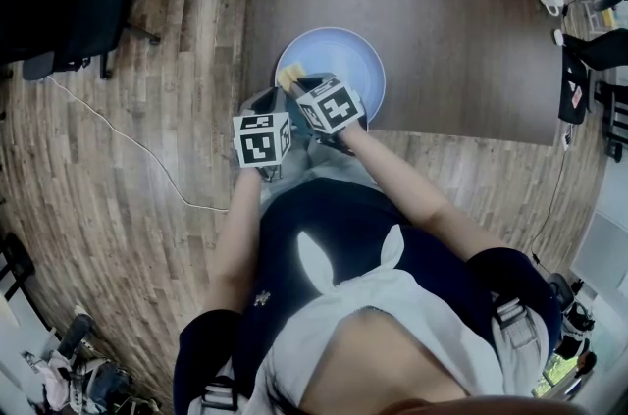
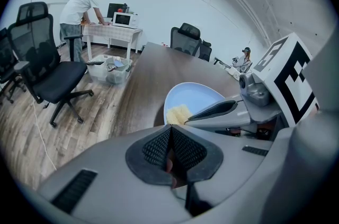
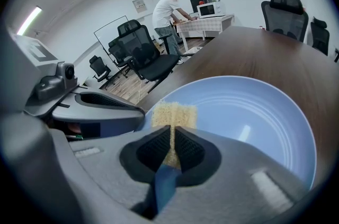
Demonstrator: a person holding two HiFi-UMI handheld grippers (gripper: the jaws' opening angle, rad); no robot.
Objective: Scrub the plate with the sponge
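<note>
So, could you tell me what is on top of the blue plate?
The yellow sponge, clamped in the right gripper, sits over the plate's near rim; the rest looks bare. Whether it touches is hidden by the gripper.

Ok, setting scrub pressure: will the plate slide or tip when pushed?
Probably slides: the plate lies flat on a smooth table. Wide and shallow, so tipping seems unlikely. The sponge looks soft, cushioning pushes.
</note>
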